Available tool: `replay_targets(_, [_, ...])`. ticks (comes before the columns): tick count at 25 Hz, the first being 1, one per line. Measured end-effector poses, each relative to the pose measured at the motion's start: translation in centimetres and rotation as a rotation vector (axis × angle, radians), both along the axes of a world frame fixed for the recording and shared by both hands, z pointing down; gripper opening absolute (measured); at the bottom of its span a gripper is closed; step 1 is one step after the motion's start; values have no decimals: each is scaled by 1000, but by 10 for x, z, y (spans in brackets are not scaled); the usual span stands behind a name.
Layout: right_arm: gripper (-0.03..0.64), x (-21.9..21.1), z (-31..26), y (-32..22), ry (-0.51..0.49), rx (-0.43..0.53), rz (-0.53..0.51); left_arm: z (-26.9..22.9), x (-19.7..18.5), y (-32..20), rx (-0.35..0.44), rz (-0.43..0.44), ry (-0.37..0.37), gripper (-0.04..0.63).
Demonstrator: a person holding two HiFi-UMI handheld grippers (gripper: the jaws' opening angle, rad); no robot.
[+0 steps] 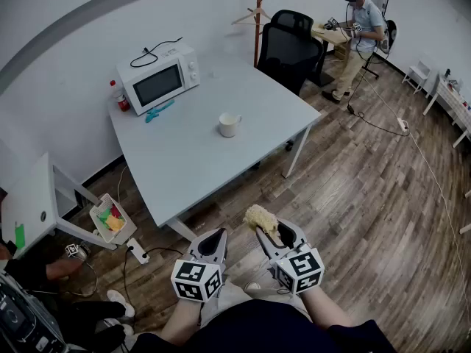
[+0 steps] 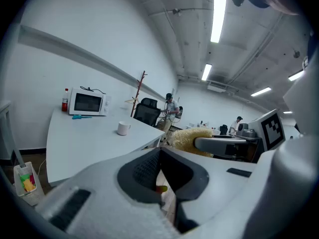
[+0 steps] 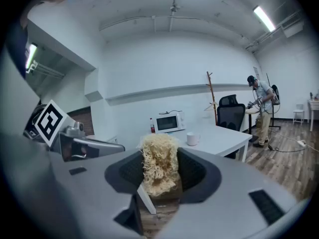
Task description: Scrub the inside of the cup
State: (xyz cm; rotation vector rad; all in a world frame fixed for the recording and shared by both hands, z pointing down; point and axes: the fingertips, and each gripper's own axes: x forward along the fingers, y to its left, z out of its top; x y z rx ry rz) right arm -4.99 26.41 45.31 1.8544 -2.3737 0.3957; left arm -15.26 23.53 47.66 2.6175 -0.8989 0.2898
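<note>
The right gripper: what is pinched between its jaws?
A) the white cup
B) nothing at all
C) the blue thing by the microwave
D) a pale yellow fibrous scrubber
D: the right gripper view shows the right gripper with its jaws closed on a pale yellow fibrous scrubber, while the cup stands apart on the table.

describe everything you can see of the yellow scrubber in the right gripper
The scrubber is a pale yellow, stringy tangle, loofah-like. It is clamped at its sides by the right gripper, its frayed end sticking out past the tips. It is held in the air, short of the table, touching nothing else.
</note>
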Motion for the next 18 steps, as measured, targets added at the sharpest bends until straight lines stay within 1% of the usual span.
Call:
replay_targets(13, [176,15,0,15,2,20,-16,2,20,11,11,-9,-3,17])
replay_targets(18, [177,21,-1,17,-43,26,-23,-1,23,11,38,-33,-14,17])
